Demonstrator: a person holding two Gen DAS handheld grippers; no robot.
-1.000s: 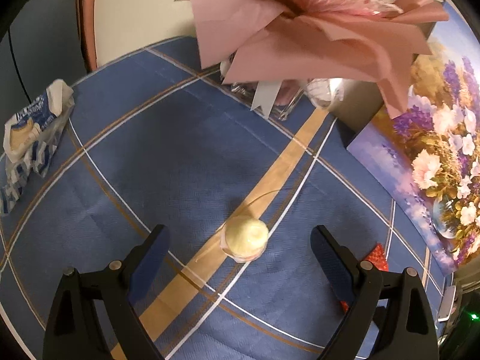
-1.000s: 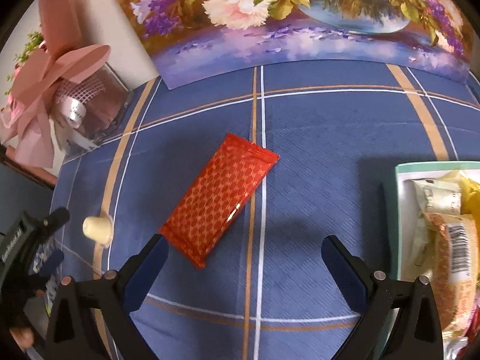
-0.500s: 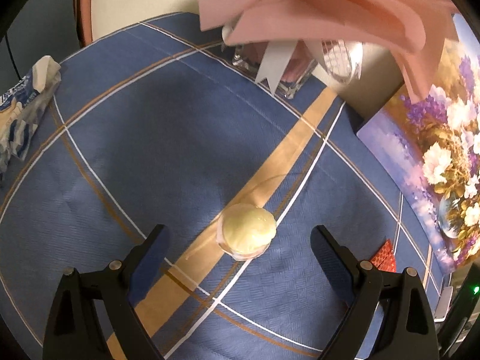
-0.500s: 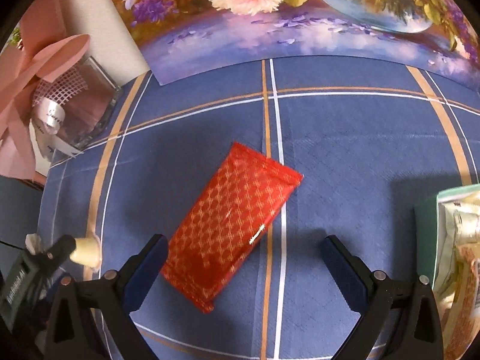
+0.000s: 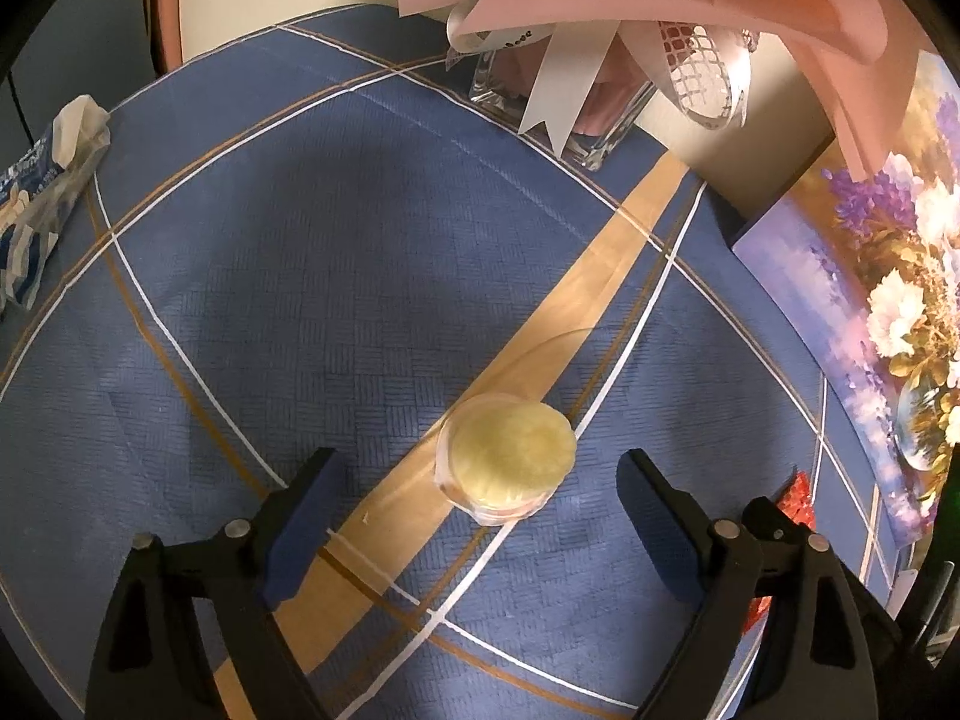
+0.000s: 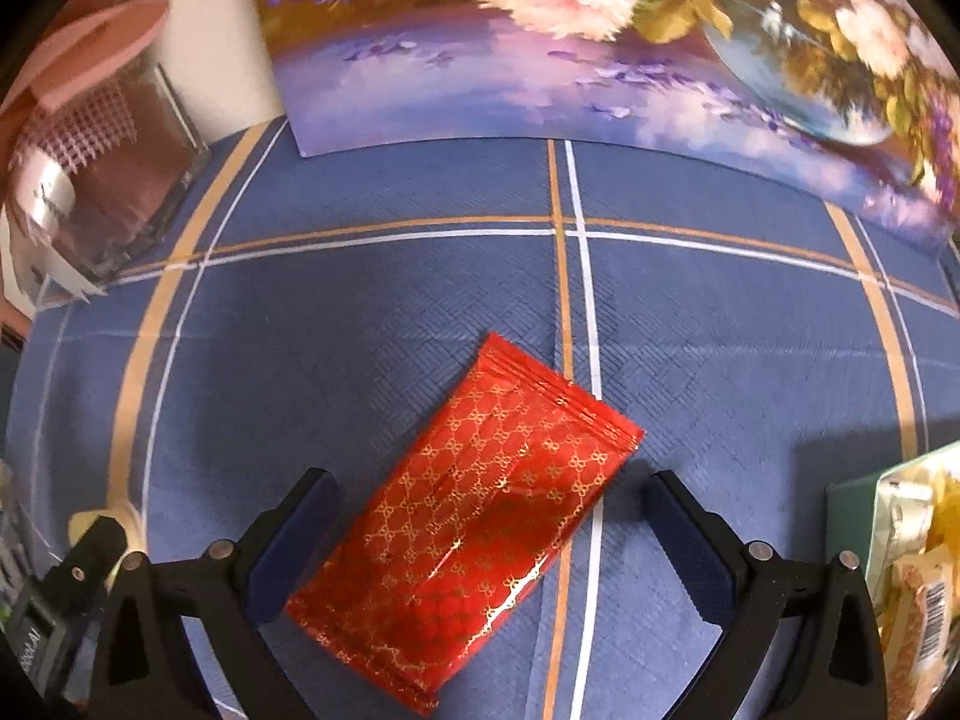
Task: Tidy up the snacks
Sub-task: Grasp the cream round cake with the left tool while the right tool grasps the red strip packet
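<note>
On the blue checked surface (image 5: 300, 276), two snacks lie loose, each framed by a gripper. Under the left gripper (image 5: 474, 492) stands a small pudding cup (image 5: 507, 459), upright on the tan stripe; the jaws are closing around it, with the cup between them but a clear gap on either side, so nothing is gripped yet. Under the right gripper (image 6: 492, 516) a red pack (image 6: 474, 516) lies flat and slantwise; those jaws stand wide, the left finger close by the pack's edge, the right one apart from it, and they hold nothing.

At the right edge of the right wrist view a green tray (image 6: 852, 498) already carries several wrapped snacks (image 6: 918, 606), so part of the sorting looks done. Left to do, by my reading: the cup and the red pack must both be gripped, lifted and carried over to that tray. A blue-and-white packet (image 5: 42, 204) lies at the far left edge of the surface, well apart from the cup, and probably waits its turn too.

A glass vase (image 5: 576, 108) with pink wrapping and a flower painting (image 6: 600, 60) stand at the back, clear of both grippers.
</note>
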